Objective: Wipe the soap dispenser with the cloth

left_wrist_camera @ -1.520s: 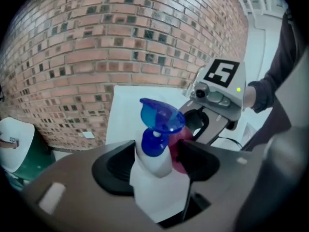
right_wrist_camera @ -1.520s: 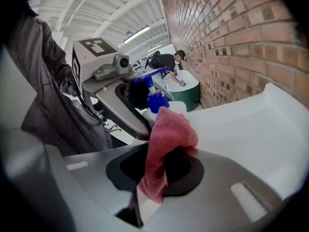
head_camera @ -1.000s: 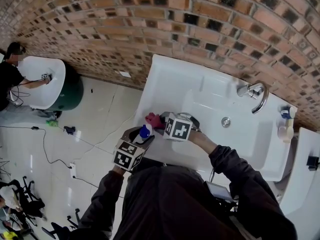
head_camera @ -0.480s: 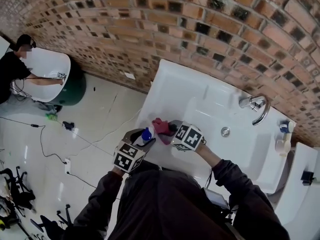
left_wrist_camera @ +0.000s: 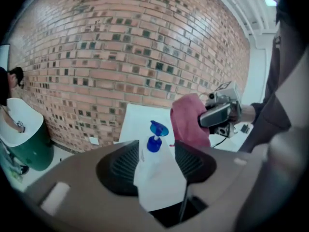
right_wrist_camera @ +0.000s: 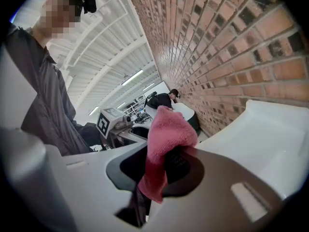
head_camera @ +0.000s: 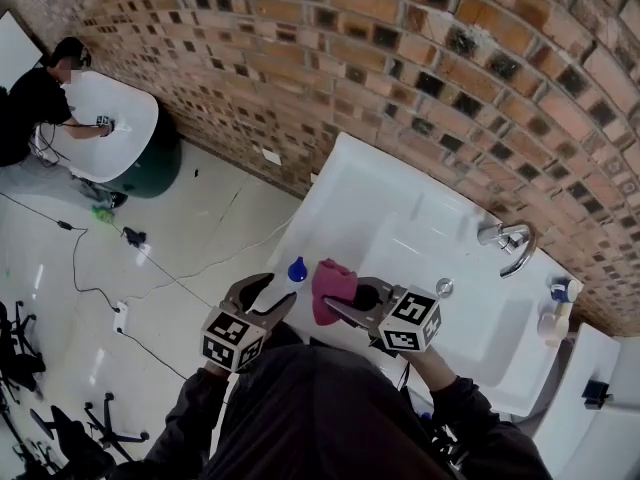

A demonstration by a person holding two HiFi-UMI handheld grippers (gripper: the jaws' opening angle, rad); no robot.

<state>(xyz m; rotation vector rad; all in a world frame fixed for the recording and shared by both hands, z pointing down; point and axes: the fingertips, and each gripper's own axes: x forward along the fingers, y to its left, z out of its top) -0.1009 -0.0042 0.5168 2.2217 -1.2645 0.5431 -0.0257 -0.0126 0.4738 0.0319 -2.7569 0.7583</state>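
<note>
Both have risen: left tongs (head_camera: 268, 293) grip the soap dispenser (left_wrist_camera: 157, 173), right tongs (head_camera: 354, 302) clamp the cloth (head_camera: 330, 281) just beside it.

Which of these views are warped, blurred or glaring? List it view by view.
Head view: the brick wall bows in a curve, the glossy floor shows pale reflections. Left gripper view: black rounded corners, the soap dispenser near the lens is soft. Right gripper view: same corners, stretched bricks, cloth fairly sharp.
</note>
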